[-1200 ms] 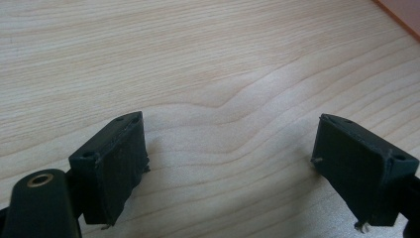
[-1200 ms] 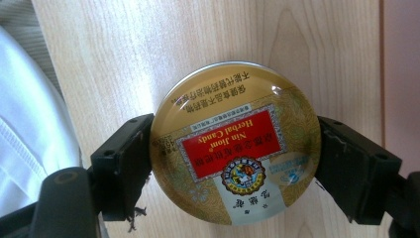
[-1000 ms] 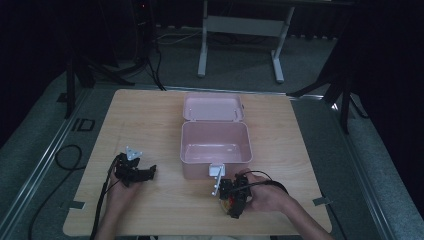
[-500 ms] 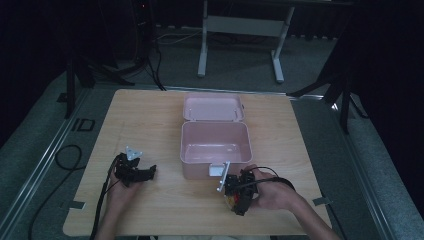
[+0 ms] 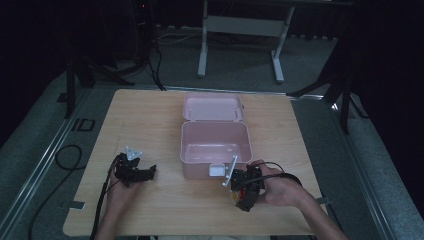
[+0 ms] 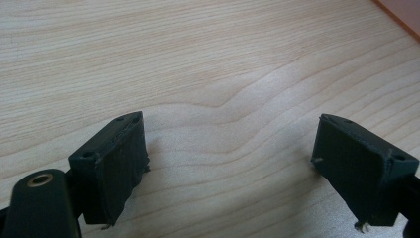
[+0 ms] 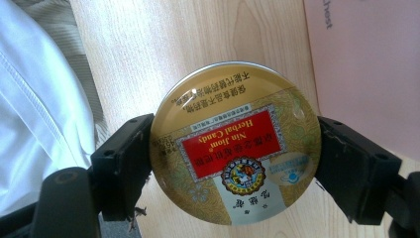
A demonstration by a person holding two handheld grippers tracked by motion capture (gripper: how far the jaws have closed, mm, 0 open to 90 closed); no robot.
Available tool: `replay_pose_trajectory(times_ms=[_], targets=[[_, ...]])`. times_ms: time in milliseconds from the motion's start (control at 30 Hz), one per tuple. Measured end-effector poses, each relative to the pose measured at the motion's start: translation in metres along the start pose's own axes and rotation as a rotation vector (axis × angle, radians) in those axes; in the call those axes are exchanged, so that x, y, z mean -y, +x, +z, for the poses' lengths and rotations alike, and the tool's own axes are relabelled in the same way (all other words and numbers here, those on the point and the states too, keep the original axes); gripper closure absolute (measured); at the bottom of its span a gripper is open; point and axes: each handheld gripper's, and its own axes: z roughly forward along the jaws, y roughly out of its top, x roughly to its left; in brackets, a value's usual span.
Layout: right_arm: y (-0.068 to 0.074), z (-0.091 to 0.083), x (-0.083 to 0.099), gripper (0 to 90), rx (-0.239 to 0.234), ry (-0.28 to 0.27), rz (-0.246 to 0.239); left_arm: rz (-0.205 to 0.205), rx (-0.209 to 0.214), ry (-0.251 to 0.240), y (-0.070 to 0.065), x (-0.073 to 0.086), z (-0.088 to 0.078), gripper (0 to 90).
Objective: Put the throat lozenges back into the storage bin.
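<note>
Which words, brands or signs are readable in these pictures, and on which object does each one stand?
"Nin Jiom Herbal Candy": red label on the round gold tin, seen upside down, held in the right tool.
Chinese lines above the label and under the round emblem on the tin: too small to read.
"...chest": printed on the pink box, cut off by the picture's edge.
"ID": marking on the floor strip left of the table.

An open pink box (image 5: 215, 137) sits mid-table (image 5: 150, 115), left tongs (image 5: 150, 173) and right tongs (image 5: 235, 192) near its front.
</note>
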Motion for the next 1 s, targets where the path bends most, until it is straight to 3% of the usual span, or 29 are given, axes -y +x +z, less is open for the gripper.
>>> replay_pose_trajectory(times_ms=[1000], targets=[[-0.009, -0.029, 0.008, 20.1, 0.027, -0.014, 0.011, 0.000, 0.000, 0.000, 0.000, 0.000, 0.000, 14.0]])
